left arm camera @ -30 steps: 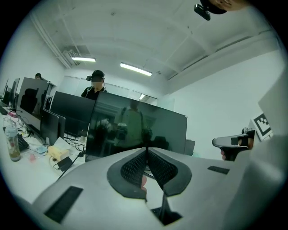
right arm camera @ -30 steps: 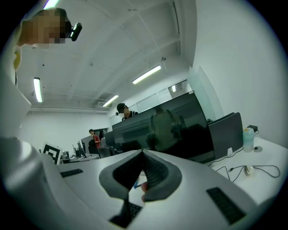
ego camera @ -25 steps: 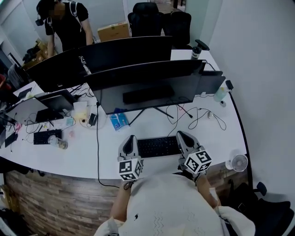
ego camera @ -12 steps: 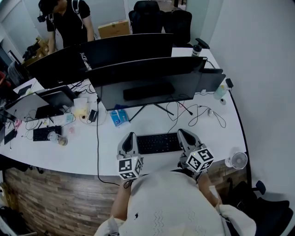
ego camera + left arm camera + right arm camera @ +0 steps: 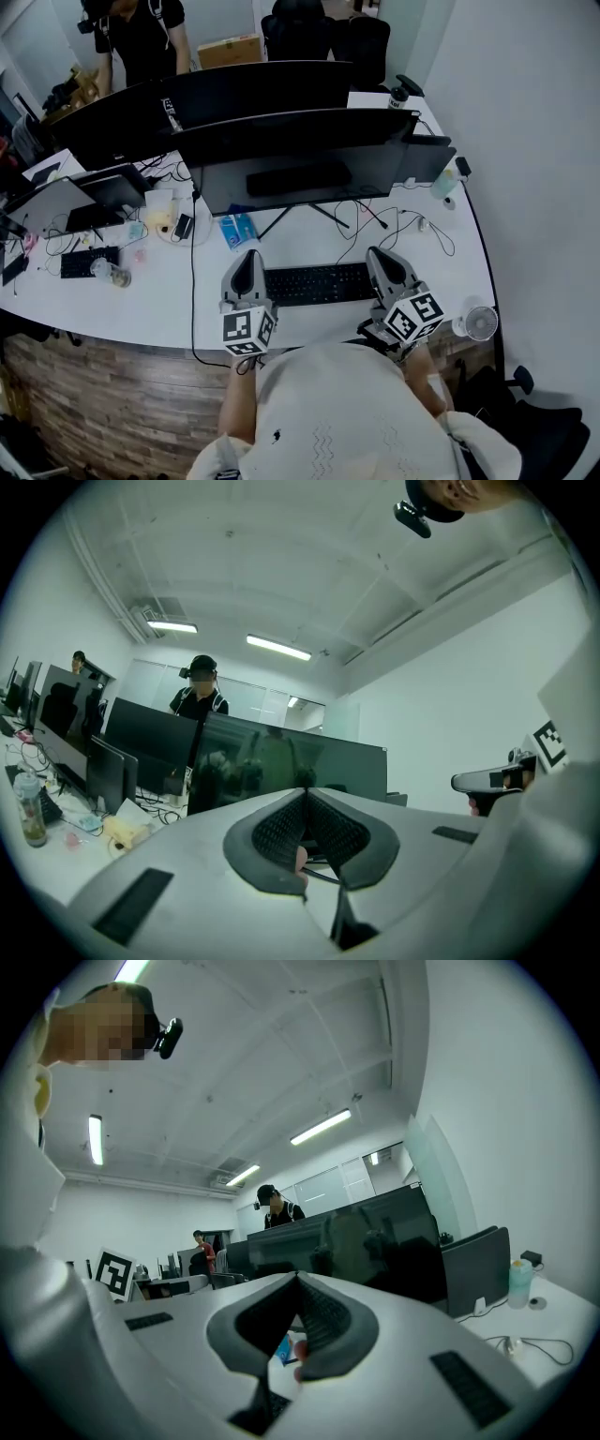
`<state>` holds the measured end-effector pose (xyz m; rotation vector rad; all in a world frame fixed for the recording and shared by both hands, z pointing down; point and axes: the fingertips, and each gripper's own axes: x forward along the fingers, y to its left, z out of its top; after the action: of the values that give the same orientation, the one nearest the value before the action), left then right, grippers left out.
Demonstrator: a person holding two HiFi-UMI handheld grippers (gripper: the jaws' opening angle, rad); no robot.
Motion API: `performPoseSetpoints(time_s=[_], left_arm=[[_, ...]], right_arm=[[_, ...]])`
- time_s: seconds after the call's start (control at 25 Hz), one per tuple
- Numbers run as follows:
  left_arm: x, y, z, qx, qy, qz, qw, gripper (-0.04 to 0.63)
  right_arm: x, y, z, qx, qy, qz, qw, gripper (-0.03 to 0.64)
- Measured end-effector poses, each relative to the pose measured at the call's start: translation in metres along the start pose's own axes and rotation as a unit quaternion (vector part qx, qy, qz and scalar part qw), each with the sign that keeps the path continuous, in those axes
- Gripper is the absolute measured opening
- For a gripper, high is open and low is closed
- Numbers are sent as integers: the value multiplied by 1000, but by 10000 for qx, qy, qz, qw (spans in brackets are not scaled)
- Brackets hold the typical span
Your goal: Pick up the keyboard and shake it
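Spanning the gap between both tongs, the black keyboard point(image 5: 319, 283) lay level over the white table's point(image 5: 169, 300) near edge, in front of a dark monitor point(image 5: 300, 169). Its key legends were too small to read. The left tongs point(image 5: 247, 255) were pressed together, their inner side against the keyboard's left end. The right tongs point(image 5: 376, 253) were likewise pressed together against its right end.

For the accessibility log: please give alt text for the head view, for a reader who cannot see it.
From above, a person holds a black keyboard by its ends, left tongs and right tongs shut on it, over a white desk. Dark monitors stand behind; a small fan sits at the desk's right edge.
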<state>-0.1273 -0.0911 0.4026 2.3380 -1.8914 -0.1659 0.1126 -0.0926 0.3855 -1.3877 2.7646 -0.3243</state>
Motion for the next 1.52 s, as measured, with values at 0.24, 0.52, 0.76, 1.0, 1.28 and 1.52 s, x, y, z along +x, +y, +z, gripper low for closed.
performPoseSetpoints(time_s=[0.24, 0.52, 0.76, 1.0, 1.28, 1.52], left_arm=[[-7, 0, 29, 387, -181, -71, 9991, 20], [-13, -7, 38, 277, -219, -194, 9992, 20], [-15, -20, 29, 317, -108, -317, 9989, 20], [-19, -25, 22, 283, -51, -340, 9990, 20], [-24, -24, 19, 197, -42, -304, 9993, 20], [-24, -22, 17, 169, -41, -229, 9996, 20]], right_arm=[[-2, 3, 25, -65, -200, 1, 9998, 1], [-5, 8, 58, -137, -503, 58, 9986, 1], [-6, 13, 57, -156, -522, 128, 9984, 1], [-7, 14, 49, -30, -467, 140, 9988, 1], [-7, 16, 44, -14, -399, 152, 9991, 1], [-5, 17, 44, -53, -391, 204, 9990, 1]])
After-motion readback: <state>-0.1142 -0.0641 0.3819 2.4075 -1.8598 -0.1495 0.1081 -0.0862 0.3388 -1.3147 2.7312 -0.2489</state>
